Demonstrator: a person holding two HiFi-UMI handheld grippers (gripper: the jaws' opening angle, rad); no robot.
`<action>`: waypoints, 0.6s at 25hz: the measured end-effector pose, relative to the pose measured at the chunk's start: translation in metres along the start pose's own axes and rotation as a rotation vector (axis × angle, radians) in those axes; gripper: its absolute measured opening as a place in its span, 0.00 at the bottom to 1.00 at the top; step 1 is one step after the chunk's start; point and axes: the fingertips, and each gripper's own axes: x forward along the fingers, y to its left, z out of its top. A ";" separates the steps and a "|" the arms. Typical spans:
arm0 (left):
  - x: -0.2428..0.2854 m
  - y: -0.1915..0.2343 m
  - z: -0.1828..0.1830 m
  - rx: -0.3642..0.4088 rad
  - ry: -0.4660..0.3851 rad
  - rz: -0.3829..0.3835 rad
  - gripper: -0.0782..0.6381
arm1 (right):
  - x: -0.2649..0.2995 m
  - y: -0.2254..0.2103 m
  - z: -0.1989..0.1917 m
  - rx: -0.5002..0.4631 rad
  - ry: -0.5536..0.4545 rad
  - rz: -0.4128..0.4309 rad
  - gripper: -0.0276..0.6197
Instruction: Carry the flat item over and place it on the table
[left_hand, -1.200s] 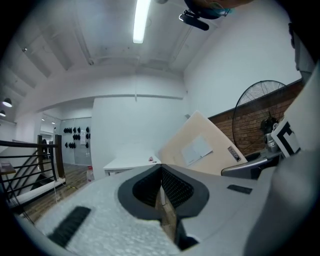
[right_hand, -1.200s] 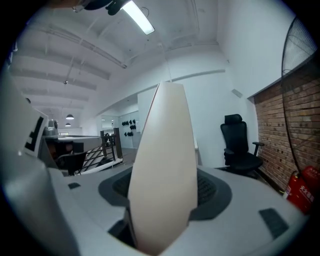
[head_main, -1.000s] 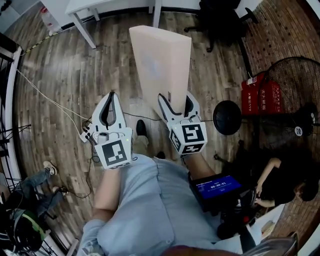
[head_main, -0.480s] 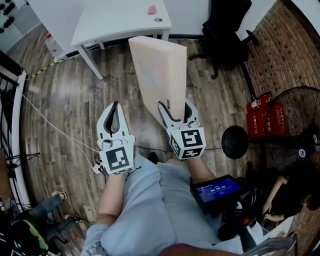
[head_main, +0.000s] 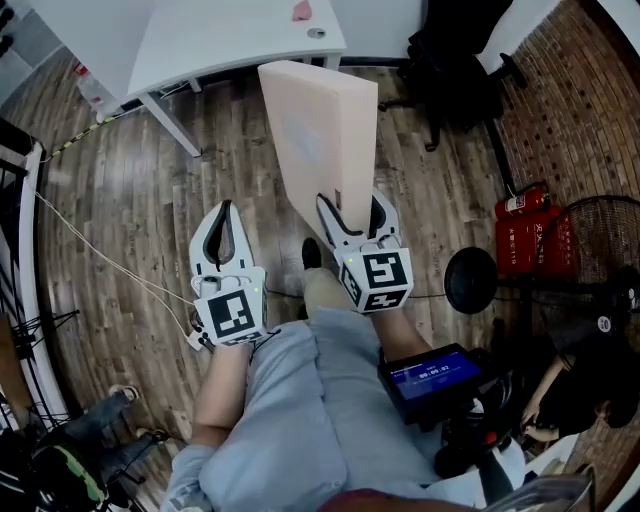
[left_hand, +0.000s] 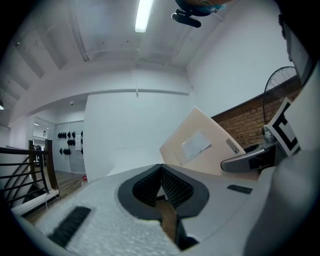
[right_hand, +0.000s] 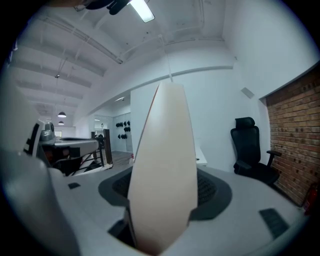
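Note:
A flat cream slab (head_main: 320, 140) stands on end in my right gripper (head_main: 355, 215), whose jaws are shut on its lower edge. In the right gripper view the flat cream slab (right_hand: 165, 165) fills the gap between the jaws edge-on. In the left gripper view its broad face (left_hand: 200, 145) shows a pale label. My left gripper (head_main: 227, 233) is held beside it at the left, shut with nothing in it; my left gripper (left_hand: 162, 187) shows its pads together. The white table (head_main: 220, 40) lies ahead, at the top of the head view.
Two small objects, a pink one (head_main: 301, 11) and a round one (head_main: 317, 33), lie on the table. A black office chair (head_main: 450, 60) stands right of it. Red extinguishers (head_main: 530, 235) and a black fan (head_main: 600, 250) are at the right. Cables (head_main: 100, 250) cross the wooden floor.
The white table has come closer and fills more of the top of the head view. Both grippers hold the same pose, the slab still upright in the right one.

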 end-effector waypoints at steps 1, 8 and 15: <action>0.007 0.004 -0.004 0.001 0.009 0.002 0.12 | 0.009 -0.002 -0.002 0.003 0.008 -0.001 0.49; 0.071 0.038 -0.021 0.022 0.072 0.017 0.12 | 0.087 -0.020 -0.005 0.042 0.055 0.008 0.49; 0.163 0.060 -0.016 0.045 0.094 0.051 0.12 | 0.173 -0.059 0.011 0.064 0.067 0.038 0.49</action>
